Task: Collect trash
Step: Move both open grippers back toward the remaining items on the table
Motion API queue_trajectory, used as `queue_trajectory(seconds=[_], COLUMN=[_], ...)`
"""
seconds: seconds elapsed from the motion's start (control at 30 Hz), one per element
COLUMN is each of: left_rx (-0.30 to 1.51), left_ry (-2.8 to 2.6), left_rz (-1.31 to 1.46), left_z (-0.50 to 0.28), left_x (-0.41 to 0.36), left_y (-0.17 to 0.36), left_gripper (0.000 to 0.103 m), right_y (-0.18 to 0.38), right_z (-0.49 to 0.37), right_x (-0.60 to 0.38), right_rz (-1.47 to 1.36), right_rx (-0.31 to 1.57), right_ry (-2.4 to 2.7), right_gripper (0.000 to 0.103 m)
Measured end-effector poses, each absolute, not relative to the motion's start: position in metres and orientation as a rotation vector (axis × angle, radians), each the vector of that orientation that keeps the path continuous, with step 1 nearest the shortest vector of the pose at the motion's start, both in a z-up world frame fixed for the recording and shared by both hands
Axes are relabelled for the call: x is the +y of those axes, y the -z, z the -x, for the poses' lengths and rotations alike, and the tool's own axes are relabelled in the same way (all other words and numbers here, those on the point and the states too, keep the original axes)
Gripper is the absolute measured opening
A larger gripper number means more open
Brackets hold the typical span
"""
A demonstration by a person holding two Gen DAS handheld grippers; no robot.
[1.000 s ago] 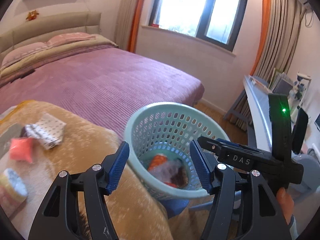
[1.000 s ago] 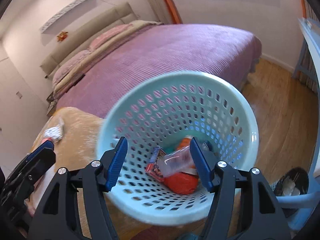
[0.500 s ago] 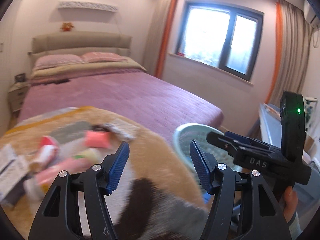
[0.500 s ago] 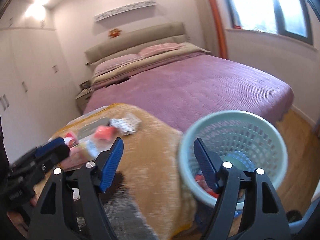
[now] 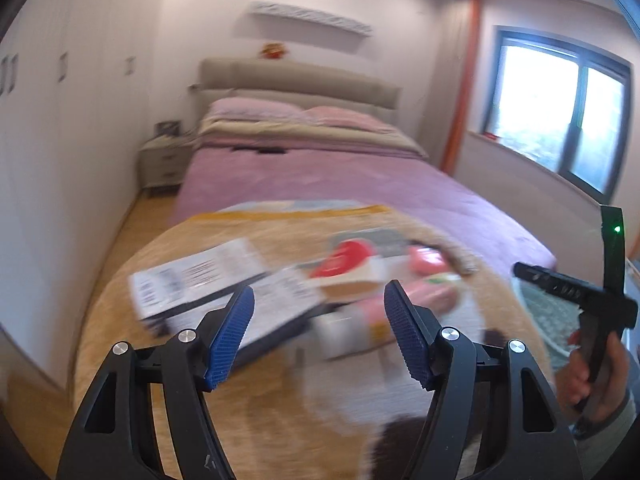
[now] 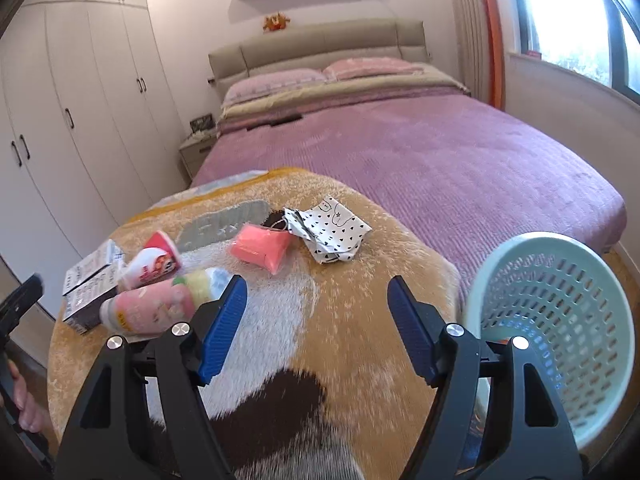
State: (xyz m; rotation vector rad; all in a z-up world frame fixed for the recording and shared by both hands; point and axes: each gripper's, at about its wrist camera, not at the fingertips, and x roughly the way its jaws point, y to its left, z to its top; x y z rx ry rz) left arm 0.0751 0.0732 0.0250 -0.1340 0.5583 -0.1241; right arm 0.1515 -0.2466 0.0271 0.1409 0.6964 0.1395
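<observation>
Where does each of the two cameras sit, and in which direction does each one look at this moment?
Left wrist: on the left gripper, facing the bed's headboard over blurred boxes; its open fingers show, plus the right gripper in a hand.
Right wrist: on the right gripper, facing the same way, sharper; its open fingers show, with the basket at right and the left gripper at the left edge.
Shared: the furry blanket, the pink packet, the purple bed.
</observation>
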Motion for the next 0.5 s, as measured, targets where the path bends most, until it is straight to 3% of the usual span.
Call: queue_trajectory(seconds=[0.33,0.5], left_rx=[0.69,0.722], left_ry=[-0.029,-0.031], left_rz=[0.211,0.28], left_z=[-0.095,-0.101], left_x=[0.136,0.151], left_y=[0.013,0.025], left_gripper=[0.066,0.066], right_y=[0.006,0.011], right_z=[-0.229,-0.252], right_x=[-0.222,-0.219], right_rz=[-0.016,0.003], right_rx=[0.778,0.812], right_ry=[-0.119,-0.112], right_gripper=[0.068,0.056])
